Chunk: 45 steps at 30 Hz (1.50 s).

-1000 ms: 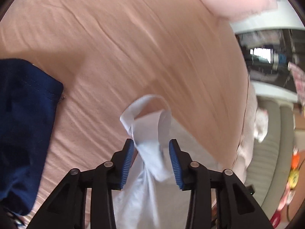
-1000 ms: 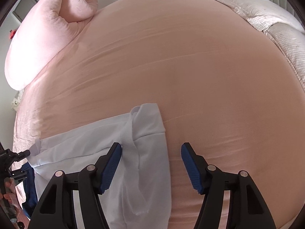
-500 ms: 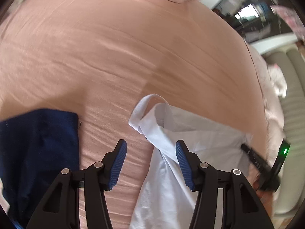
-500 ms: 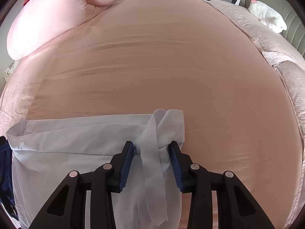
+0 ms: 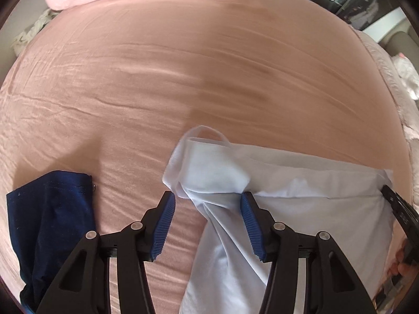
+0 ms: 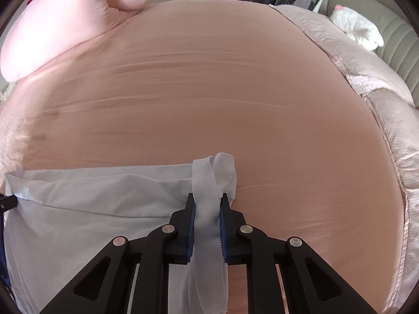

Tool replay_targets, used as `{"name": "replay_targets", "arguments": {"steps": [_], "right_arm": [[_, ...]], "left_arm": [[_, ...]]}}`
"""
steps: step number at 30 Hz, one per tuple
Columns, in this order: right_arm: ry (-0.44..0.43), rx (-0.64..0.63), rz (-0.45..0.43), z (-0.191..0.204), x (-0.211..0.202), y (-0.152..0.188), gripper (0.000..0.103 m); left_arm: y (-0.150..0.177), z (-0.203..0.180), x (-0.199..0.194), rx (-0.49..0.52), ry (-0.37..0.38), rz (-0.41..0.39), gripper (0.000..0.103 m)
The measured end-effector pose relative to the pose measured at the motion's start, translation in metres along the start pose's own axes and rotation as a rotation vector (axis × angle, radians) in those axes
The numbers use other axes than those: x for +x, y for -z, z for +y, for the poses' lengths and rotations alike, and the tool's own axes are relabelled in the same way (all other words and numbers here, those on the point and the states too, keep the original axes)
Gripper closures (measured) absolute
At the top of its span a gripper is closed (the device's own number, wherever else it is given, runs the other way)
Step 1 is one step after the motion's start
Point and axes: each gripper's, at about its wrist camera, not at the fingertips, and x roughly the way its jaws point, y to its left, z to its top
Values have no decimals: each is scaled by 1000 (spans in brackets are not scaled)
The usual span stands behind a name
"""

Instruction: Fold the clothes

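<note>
A pale blue garment point(image 5: 301, 183) lies spread on the pink bed sheet point(image 5: 183, 65), with a looped strap at each top corner. My left gripper point(image 5: 207, 198) points down over the left corner. Its jaws stand apart and the bunched cloth lies loose between them, brushing only the right pad. In the right wrist view the same garment point(image 6: 91, 209) stretches off to the left. My right gripper point(image 6: 208, 201) has its jaws closing, and both pads press on the strap at the garment's right corner. That right gripper point(image 5: 398, 209) also shows at the garment's far end in the left wrist view.
A dark navy garment point(image 5: 52, 222) lies crumpled left of the left gripper. A big pink pillow point(image 6: 65, 26) sits at the head of the bed. A quilted pink blanket point(image 6: 387, 110) and a white plush toy point(image 6: 356, 26) are on the right. A hand point(image 5: 403, 264) holds the right gripper.
The right jaws went from wide open beside the corner to pinching its strap. The left gripper rolled and shifted, its jaws widened slightly, and the cloth fold now lies looser between them.
</note>
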Motion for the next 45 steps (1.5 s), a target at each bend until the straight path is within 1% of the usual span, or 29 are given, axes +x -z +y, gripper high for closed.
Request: {"name": "replay_targets", "arguments": {"steps": [3, 6, 9, 12, 14, 16, 19, 21, 22, 23, 25, 26, 27, 29, 31, 33, 35, 38, 40, 43, 45], "right_arm": [[15, 33, 1, -9, 0, 1, 90], [54, 43, 13, -14, 6, -1, 90], [4, 101, 25, -28, 3, 1, 90], [19, 129, 40, -29, 5, -1, 90], [70, 112, 38, -22, 5, 0, 90], [113, 69, 19, -11, 4, 2, 90], [127, 47, 7, -7, 1, 4, 90], [59, 78, 1, -15, -4, 5, 89], [25, 94, -1, -19, -7, 6, 88], [-9, 113, -2, -24, -9, 6, 87], [-82, 187, 23, -37, -12, 6, 82], [-118, 223, 34, -43, -13, 6, 68], [-149, 248, 38, -48, -16, 6, 51], [-205, 303, 22, -56, -25, 9, 32], [-246, 347, 1, -61, -36, 11, 31], [-286, 371, 17, -63, -44, 11, 31], [-325, 393, 31, -65, -51, 10, 31], [-380, 403, 23, -76, -57, 6, 31], [-392, 403, 28, -80, -62, 5, 31], [-393, 390, 40, -78, -76, 7, 31], [-402, 375, 38, -77, -82, 9, 31]], "left_arm": [[-6, 7, 7, -41, -30, -1, 54], [-11, 13, 14, -65, -56, 13, 54], [-13, 17, 17, -76, -58, 13, 54], [-13, 18, 16, -94, -72, 10, 54], [-13, 19, 14, -95, -91, -4, 54], [-14, 23, 13, -99, -124, -16, 53], [-15, 31, 15, -131, -101, 10, 53], [-15, 37, 13, -160, -83, -2, 53], [-15, 41, 13, -189, -56, 1, 53], [-14, 45, 13, -228, -3, 18, 54], [-14, 53, 19, -302, 145, 84, 53], [-13, 55, 21, -331, 203, 115, 52], [-11, 56, 20, -348, 228, 129, 51], [-7, 55, 15, -363, 245, 123, 44], [-3, 54, 9, -380, 256, 116, 42], [3, 54, 2, -393, 269, 107, 42], [11, 51, -4, -383, 278, 108, 41], [20, 46, -17, -355, 285, 103, 41], [26, 46, -25, -353, 292, 93, 40], [38, 44, -31, -349, 316, 110, 40], [49, 39, -37, -323, 306, 115, 40]]}}
